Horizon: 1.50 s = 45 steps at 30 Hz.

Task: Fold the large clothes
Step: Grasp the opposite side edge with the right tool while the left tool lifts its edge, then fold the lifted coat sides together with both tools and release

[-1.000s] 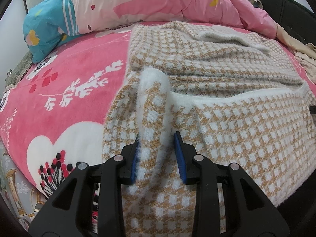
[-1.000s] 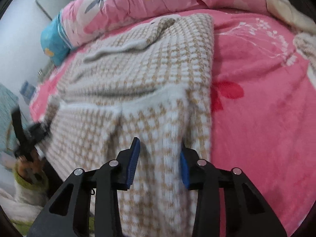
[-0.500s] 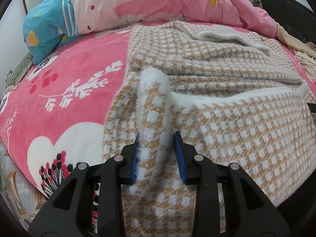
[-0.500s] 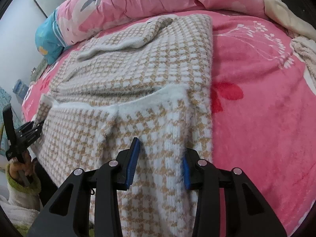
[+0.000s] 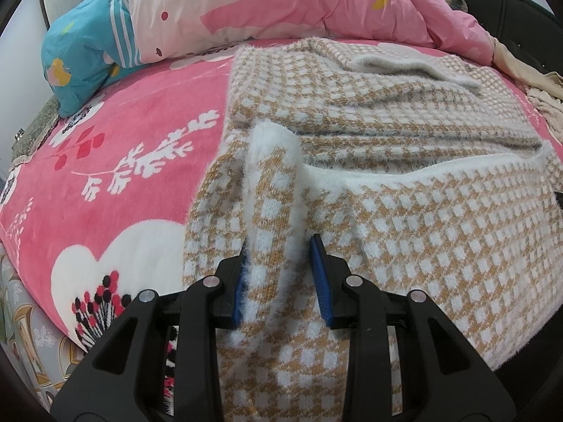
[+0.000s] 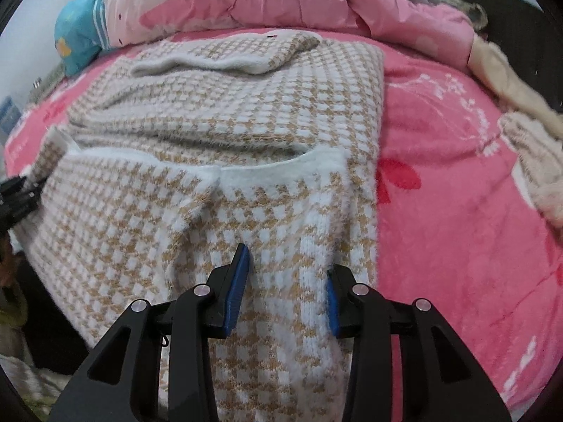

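Sweater (image 5: 404, 232) lies on the pink bed (image 5: 116, 161), its near edge lifted and stretched sideways between both hands; left gripper (image 5: 279, 274) pinches one corner, right gripper (image 6: 286, 283) the other; the flat rest lies straight ahead of the fingers.

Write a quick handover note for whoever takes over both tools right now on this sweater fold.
Left tool: shut on the checked sweater, near-left corner of its hem.
Right tool: shut on the near-right corner.
The sweater lies on the pink blanket, its near part lifted and partly carried over the far part.
Done: both corners gripped, fold begun.
Left: probably carry the hem farther, lay it flat, release.
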{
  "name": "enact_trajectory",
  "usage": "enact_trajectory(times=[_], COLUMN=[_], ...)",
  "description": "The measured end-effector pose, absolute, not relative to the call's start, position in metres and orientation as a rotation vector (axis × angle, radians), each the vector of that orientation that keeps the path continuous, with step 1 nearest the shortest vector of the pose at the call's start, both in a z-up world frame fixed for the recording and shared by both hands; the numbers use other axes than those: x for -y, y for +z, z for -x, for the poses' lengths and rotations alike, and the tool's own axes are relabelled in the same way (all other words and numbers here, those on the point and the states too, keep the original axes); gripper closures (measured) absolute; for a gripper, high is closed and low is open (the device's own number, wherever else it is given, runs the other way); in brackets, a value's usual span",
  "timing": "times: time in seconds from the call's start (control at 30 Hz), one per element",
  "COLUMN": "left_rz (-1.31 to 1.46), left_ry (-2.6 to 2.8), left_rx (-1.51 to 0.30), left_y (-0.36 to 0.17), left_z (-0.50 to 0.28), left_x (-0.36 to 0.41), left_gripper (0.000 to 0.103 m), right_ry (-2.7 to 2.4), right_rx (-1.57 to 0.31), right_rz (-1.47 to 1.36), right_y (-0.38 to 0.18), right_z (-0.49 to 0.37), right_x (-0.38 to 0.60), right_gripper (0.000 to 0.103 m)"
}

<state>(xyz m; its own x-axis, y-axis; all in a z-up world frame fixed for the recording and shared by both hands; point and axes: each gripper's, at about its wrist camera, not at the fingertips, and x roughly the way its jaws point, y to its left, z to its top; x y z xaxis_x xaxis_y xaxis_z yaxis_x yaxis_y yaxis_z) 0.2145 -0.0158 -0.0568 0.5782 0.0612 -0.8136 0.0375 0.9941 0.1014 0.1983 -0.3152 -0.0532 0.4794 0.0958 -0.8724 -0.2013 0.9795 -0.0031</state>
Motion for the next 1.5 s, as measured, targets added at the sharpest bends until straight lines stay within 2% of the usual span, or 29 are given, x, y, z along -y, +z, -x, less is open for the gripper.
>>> enact_trajectory(times=[0.13,0.2,0.3,0.47,0.6,0.7,0.93,1.13,1.3,1.5], left_rz=[-0.113,-0.113,-0.113,-0.126,-0.133,-0.126,-0.068,-0.086,-0.086,-0.122], left_ry=[0.016,0.015,0.015,0.02,0.022,0.017,-0.01,-0.025,-0.038,-0.053], left_rx=[-0.952,-0.949,-0.946,-0.92,-0.885,-0.846,-0.673,-0.582,-0.516,-0.502], left_y=[-0.057,-0.058,-0.059,-0.056,-0.049,-0.037,0.017,0.06,0.096,0.121], left_z=[-0.215,-0.215,-0.216,-0.215,-0.208,-0.195,-0.144,-0.132,-0.162,-0.263], left_x=[0.015,0.015,0.015,0.017,0.021,0.02,0.01,0.015,0.015,0.019], left_gripper=[0.072,0.072,0.072,0.074,0.09,0.095,0.096,0.096,0.097,0.097], right_ry=[0.137,0.105,0.076,0.048,0.041,0.034,-0.023,-0.031,-0.015,0.022], right_rx=[-1.02,-0.996,-0.961,-0.904,-0.858,-0.816,-0.68,-0.579,-0.513,-0.493], right_rz=[0.198,0.24,0.25,0.207,0.189,0.181,0.222,0.179,0.156,0.118], right_y=[-0.049,-0.047,-0.04,-0.024,-0.011,0.0,0.028,0.055,0.08,0.101], right_z=[-0.189,-0.183,-0.174,-0.164,-0.149,-0.136,-0.098,-0.092,-0.13,-0.229], right_x=[0.301,0.296,0.297,0.304,0.305,0.303,0.299,0.309,0.321,0.336], right_gripper=[0.076,0.087,0.093,0.094,0.094,0.095,0.095,0.095,0.095,0.095])
